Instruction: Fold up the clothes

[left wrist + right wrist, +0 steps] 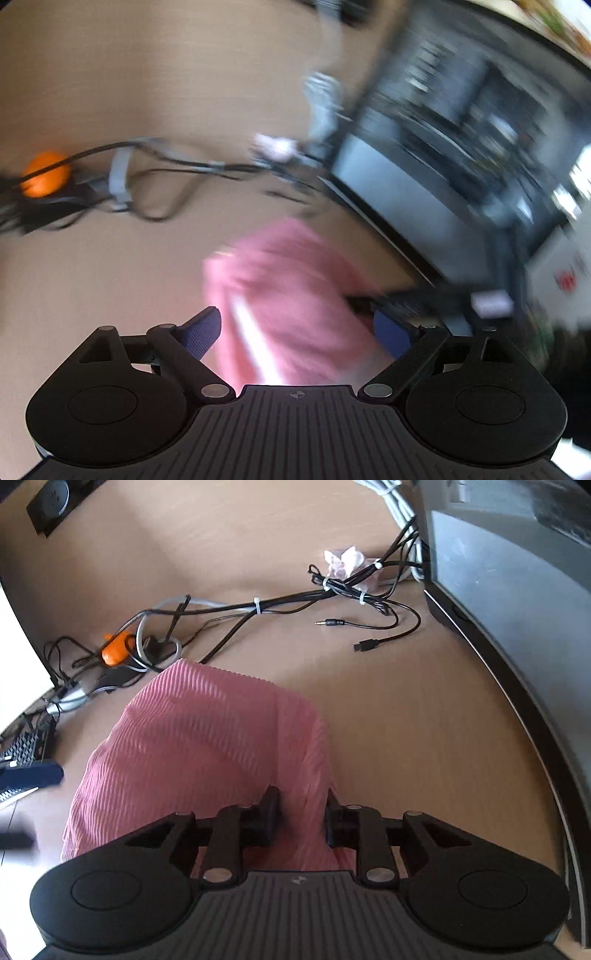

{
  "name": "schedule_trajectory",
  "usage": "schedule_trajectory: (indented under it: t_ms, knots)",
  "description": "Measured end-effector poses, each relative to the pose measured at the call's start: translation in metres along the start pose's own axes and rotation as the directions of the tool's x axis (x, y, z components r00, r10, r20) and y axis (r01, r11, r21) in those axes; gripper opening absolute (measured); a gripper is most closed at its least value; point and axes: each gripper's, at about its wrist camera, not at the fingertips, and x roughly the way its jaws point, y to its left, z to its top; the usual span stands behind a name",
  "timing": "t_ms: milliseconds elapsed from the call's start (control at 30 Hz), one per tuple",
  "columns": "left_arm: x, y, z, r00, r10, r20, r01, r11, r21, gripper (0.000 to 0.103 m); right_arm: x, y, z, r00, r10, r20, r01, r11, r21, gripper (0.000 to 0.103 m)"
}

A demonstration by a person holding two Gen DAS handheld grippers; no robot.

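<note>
No readable text, labels or brands anywhere (left wrist view heavily motion-blurred).

The left tongs (pixel 295 332) are spread wide apart, their blue-padded fingers (pixel 201 332) angled outward and gripping nothing; this view is smeared by motion blur. The right tongs (pixel 301 812) are drawn close together, black fingers (pixel 271 805) pinching a fold of pink cloth (pixel 207 731) that rises between them. Both tongs point forward and down toward the desk (pixel 406 720).
</note>
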Motion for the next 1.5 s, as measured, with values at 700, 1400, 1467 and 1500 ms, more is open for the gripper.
schedule_trajectory:
  t_ms: [700,1400,1467,1500]
  knots:
    - [-0.016,0.049,-0.024,0.997,-0.038,-0.061,0.028,0.987,-0.156,0.08,-0.036,0.056,-0.008,0.987,-0.088,0.133,0.116,0.967,-0.227,0.078]
    - [-0.079,0.105,-0.07,0.985,0.168,0.036,-0.157,0.966,-0.204,0.074,-0.056,0.184,-0.098,0.987,0.014,0.162,0.12,0.61,-0.783,0.095]
    - [-0.072,0.112,-0.073,0.963,0.27,0.007,-0.263,0.942,-0.206,0.064,-0.044,0.192,-0.108,0.987,0.004,0.162,0.131,0.562,-0.816,0.095]
    - [-0.068,0.111,-0.073,0.957,0.289,-0.003,-0.284,0.939,-0.195,0.062,-0.04,0.193,-0.109,0.985,-0.01,0.172,0.149,0.548,-0.823,0.095]
